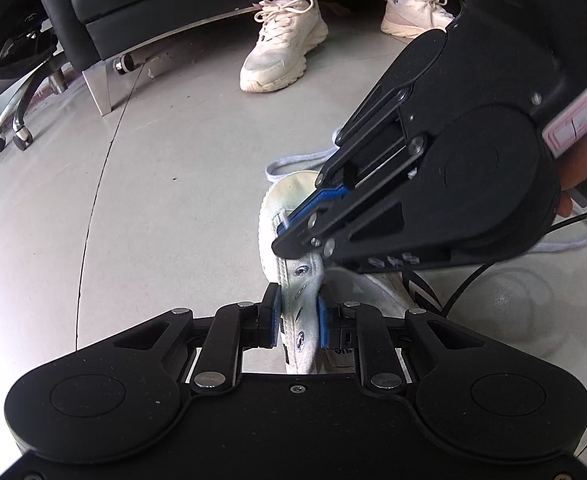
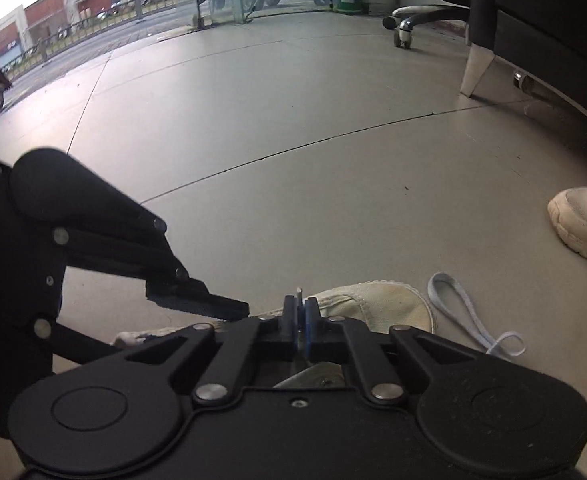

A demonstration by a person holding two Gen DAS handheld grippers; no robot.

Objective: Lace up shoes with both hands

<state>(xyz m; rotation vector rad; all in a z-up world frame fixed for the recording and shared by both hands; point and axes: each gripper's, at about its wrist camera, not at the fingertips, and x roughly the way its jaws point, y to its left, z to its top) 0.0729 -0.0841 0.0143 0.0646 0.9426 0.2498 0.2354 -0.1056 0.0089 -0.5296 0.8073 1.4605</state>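
While left hand-held gripper point(image 1: 298, 316) clamps shoe point(image 1: 293, 240), right point(image 2: 300, 312) pinches lace tip; grey tiled floor point(image 1: 153, 200).

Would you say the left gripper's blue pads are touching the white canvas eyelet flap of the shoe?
Touching. In the left wrist view, the left gripper has its pads pressed on both sides of the white canvas eyelet flap, with no gap showing.

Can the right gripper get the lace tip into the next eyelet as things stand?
Probably yes: the right gripper pinches the lace tip just above the eyelet flap, which the left gripper clamps; nothing lies between.
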